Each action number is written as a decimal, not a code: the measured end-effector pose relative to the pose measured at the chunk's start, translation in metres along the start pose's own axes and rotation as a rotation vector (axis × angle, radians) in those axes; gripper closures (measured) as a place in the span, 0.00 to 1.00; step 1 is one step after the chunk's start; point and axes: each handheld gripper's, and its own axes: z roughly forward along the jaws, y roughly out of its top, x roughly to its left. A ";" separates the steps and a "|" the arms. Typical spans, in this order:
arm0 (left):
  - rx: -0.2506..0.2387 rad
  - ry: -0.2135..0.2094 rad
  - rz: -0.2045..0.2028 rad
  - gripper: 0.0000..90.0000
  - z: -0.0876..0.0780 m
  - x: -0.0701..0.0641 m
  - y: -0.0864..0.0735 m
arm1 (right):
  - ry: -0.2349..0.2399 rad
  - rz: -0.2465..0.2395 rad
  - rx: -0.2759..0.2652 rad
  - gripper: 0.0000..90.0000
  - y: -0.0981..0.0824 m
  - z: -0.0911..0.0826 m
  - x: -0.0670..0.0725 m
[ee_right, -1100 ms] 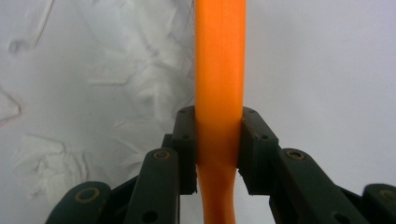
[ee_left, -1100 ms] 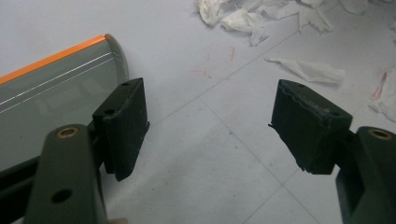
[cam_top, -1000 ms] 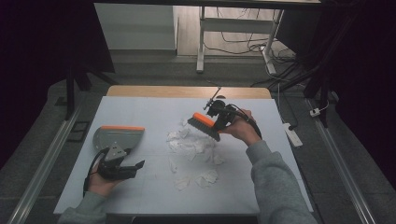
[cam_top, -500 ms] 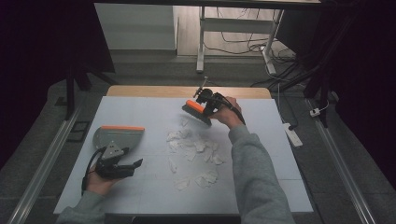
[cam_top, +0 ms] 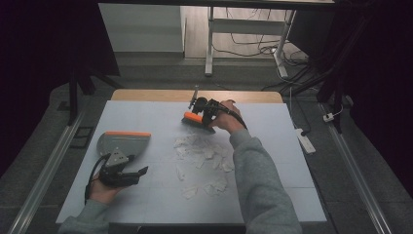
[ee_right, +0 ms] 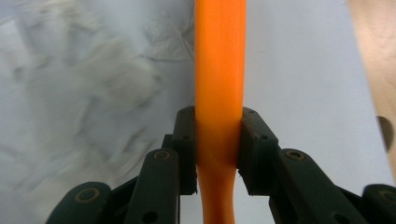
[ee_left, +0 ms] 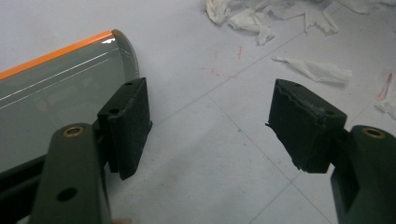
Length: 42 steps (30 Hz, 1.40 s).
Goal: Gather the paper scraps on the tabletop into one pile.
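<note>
Right tool (cam_top: pixel 197 118), clamped on the orange-handled hand brush (cam_top: pixel 193 119), has carried it beyond the torn white paper scraps (cam_top: pixel 200 152) to the counter's (cam_top: pixel 146 200) far edge, positioned for a sweep. Left tool (cam_top: pixel 127 174) gapes beside the grey, orange-lipped dustpan (cam_top: pixel 122 143).

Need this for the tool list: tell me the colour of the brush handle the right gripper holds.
Bright orange. The brush handle shows best in the right gripper view, clamped by the right gripper.

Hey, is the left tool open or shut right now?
Open. In the left gripper view the left tool's two pads stand well apart with bare table between them, nothing gripped; the dustpan lies beside one pad.
</note>
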 end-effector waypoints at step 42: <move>0.010 0.020 -0.004 0.34 -0.003 -0.002 -0.003 | 0.143 0.211 -0.352 0.78 -0.055 -0.081 0.070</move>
